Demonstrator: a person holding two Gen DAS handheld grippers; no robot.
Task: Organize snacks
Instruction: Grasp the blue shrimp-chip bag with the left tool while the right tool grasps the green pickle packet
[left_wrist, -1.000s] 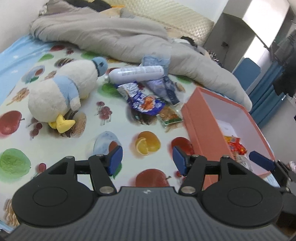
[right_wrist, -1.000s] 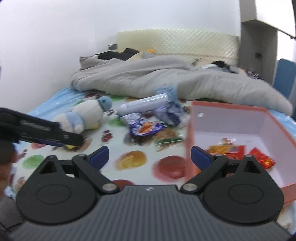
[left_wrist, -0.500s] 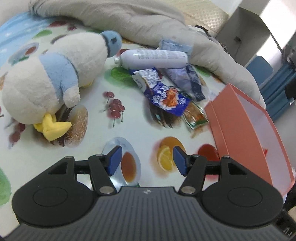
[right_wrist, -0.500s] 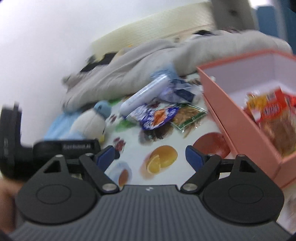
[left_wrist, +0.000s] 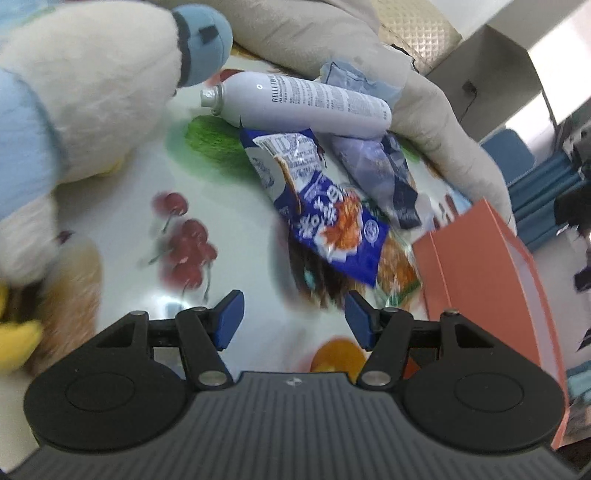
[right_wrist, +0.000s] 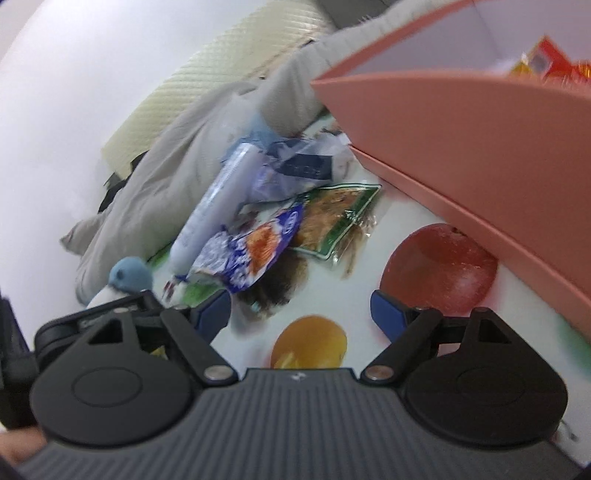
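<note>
**Both tongs lower toward the snack pile, nothing gripped**

Nearest the left wrist camera, the left tongs (left_wrist: 291, 319) stand partly open with only the fruit-print bedsheet (left_wrist: 229, 229) between the blue pads; they hold nothing. A second ago they hung higher, with the whole plush toy in sight; now they have come down and forward, so the snacks fill the middle of the view. Just beyond the pads lies the blue snack packet (left_wrist: 325, 218), overlapping a green-edged snack bag (left_wrist: 397, 269) that lies just beside the corner of the orange box (left_wrist: 480, 266). Behind the blue packet lies a pale purple wrapper (left_wrist: 380, 173), and a white spray can (left_wrist: 306, 103) lies across the top of the pile. The plush toy (left_wrist: 85, 110) now looms large at the left. A grey blanket (left_wrist: 424, 107) lies bunched at the far side.

The right tongs (right_wrist: 301, 314) are open and empty, though their jaws have just been closing a little from a wider spread. The view has rolled compared with a second ago: the orange box (right_wrist: 461, 140) now slants across the upper right, its wall close above the right pad, with red and yellow packets (right_wrist: 546, 62) showing over the rim. Past the pads sit the blue snack packet (right_wrist: 255, 251), the green-edged snack bag (right_wrist: 332, 221) and the spray can (right_wrist: 210, 210), blurred. The left tongs' black body (right_wrist: 110, 314) shows just behind the right tongs' left finger.
</note>
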